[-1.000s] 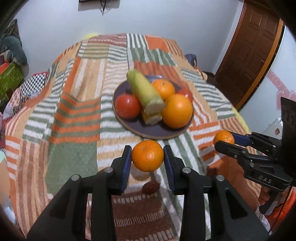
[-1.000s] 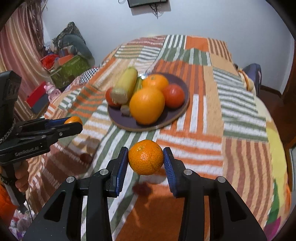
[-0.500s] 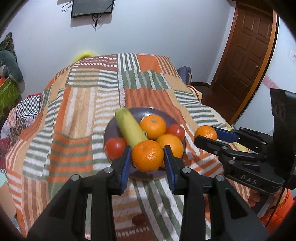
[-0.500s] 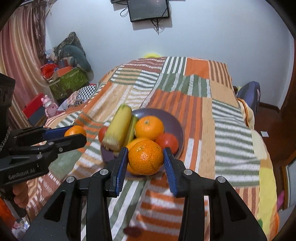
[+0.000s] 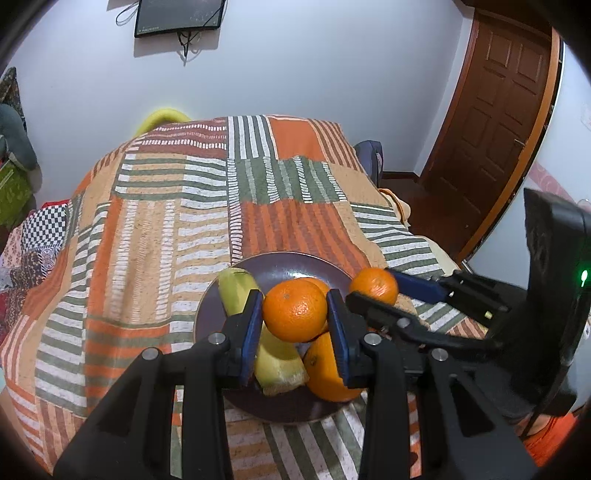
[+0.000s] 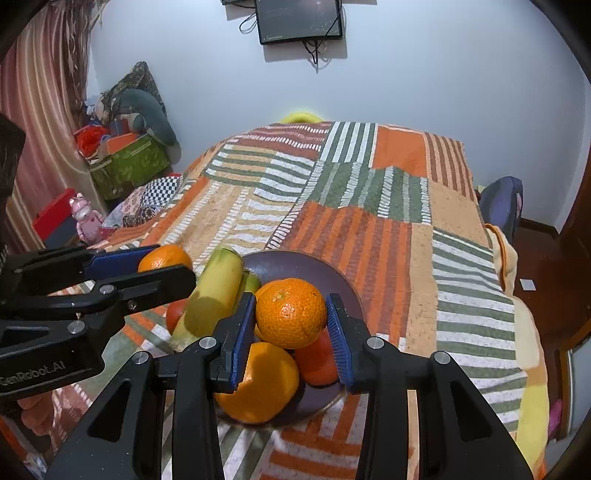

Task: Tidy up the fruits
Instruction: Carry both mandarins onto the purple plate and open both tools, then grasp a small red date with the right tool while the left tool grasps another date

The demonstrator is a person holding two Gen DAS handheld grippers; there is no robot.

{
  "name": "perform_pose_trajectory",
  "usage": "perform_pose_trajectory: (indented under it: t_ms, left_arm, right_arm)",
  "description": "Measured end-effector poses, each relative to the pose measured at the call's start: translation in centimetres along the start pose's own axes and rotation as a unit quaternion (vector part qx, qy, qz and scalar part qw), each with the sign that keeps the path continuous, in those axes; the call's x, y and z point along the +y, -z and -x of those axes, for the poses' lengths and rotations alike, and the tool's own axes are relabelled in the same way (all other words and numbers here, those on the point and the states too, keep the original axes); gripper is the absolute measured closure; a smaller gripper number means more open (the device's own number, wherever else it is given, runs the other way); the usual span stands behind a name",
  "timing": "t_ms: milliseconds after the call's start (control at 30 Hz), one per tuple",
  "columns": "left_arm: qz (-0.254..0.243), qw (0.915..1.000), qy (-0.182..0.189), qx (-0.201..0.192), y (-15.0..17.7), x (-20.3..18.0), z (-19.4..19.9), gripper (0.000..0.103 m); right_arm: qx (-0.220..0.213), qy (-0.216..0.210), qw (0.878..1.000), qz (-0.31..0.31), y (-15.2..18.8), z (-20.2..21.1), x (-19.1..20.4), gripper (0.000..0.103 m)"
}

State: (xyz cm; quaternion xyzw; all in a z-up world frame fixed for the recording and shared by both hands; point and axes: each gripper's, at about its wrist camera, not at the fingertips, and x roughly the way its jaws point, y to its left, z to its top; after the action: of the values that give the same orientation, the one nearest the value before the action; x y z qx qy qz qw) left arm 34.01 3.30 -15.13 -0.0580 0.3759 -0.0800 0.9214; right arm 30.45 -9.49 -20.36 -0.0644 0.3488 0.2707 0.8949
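My left gripper (image 5: 295, 317) is shut on a mandarin (image 5: 294, 311) and holds it above the dark plate (image 5: 280, 267). My right gripper (image 6: 291, 319) is shut on another mandarin (image 6: 291, 314), also above the plate (image 6: 295, 264). Each gripper shows in the other's view, the right one (image 5: 373, 291) and the left one (image 6: 166, 267), each with its mandarin. The plate holds a yellow-green banana-like fruit (image 6: 212, 299), a large orange (image 6: 258, 384), a tomato (image 6: 317, 360) and more fruit, partly hidden.
The plate sits on a bed with a striped patchwork blanket (image 5: 166, 221). A wooden door (image 5: 495, 122) stands at the right. Boxes and toys (image 6: 125, 158) are piled by the curtain at the left. A screen (image 6: 299, 18) hangs on the wall.
Both grippers have risen and moved forward with their mandarins, from in front of the plate to over it. They have come closer together.
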Motion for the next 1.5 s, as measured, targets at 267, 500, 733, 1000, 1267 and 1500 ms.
perform_pose_trajectory:
  t_ms: [267,500,733,1000,1267,1500]
  left_arm:
    - [0.014,0.9997,0.004,0.019,-0.1,0.4,-2.5,0.069]
    - [0.018,0.9992,0.002,0.036,0.1,0.4,-4.3,0.069]
    - [0.019,0.999,0.004,0.04,0.3,0.2,-4.6,0.069]
    - [0.012,0.9998,0.004,0.016,0.0,-0.2,-1.2,0.068]
    - [0.001,0.9997,-0.012,-0.022,0.5,-0.7,5.0,0.068]
    - [0.009,0.9987,-0.026,-0.042,2.3,-0.8,9.6,0.056]
  right_arm:
    - [0.021,-0.003,1.0,0.004,0.6,-2.0,0.1,0.067]
    - [0.039,-0.007,0.999,0.005,1.1,-2.8,-0.5,0.067]
    - [0.044,-0.01,0.999,0.009,1.2,-2.6,-0.6,0.062]
    - [0.034,-0.001,0.999,0.006,1.3,-1.2,-0.7,0.052]
    - [0.008,0.004,1.0,0.002,1.0,3.0,-0.3,0.051]
    - [-0.025,0.014,1.0,0.003,1.5,7.8,0.5,0.043]
